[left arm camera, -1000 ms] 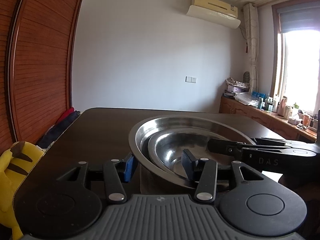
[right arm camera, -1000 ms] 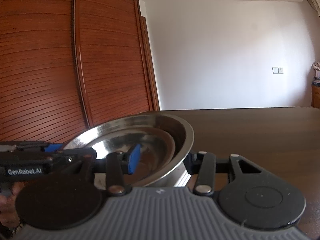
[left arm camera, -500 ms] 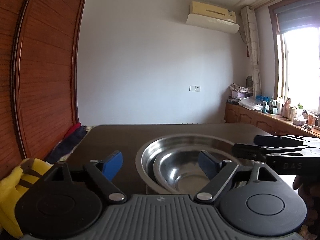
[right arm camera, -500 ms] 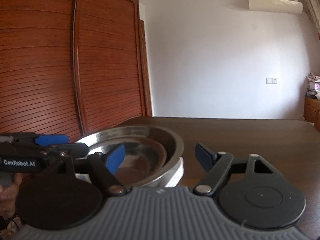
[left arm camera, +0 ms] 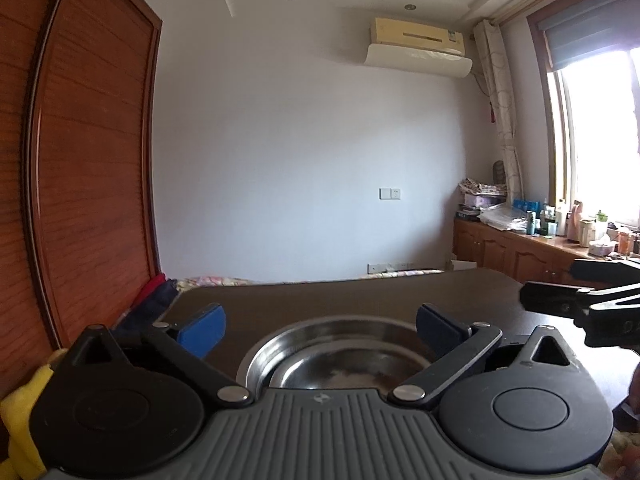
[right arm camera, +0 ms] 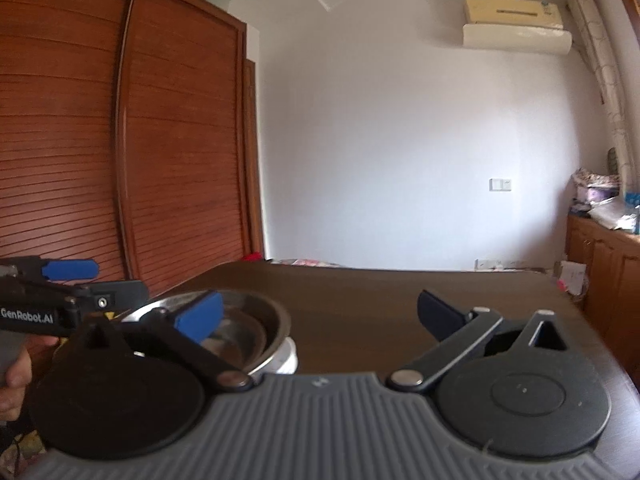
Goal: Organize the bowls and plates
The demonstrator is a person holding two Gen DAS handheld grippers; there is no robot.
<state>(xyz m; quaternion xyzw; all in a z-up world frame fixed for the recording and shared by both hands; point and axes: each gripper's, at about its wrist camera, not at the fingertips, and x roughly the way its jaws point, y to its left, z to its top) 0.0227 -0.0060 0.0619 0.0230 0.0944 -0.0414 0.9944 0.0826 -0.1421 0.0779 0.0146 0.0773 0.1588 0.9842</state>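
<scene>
A stack of nested steel bowls (left arm camera: 332, 354) sits on the dark wooden table (left arm camera: 320, 296), a smaller bowl inside a larger one; in the right wrist view the steel bowls (right arm camera: 244, 328) stand on a white dish (right arm camera: 289, 356). My left gripper (left arm camera: 320, 324) is open and empty, held above and behind the bowls. My right gripper (right arm camera: 320, 312) is open and empty, to the right of the stack. Each gripper shows at the edge of the other's view.
A wooden wardrobe (right arm camera: 120, 140) stands to the left of the table. A yellow plush toy (left arm camera: 20, 412) lies at the left. A low cabinet (left arm camera: 520, 248) with bottles and clutter runs under the window on the right. Bedding lies beyond the table's far edge.
Both grippers have let go of the bowl rims, opened wide and pulled up and back. The bowls stay nested on the table.
</scene>
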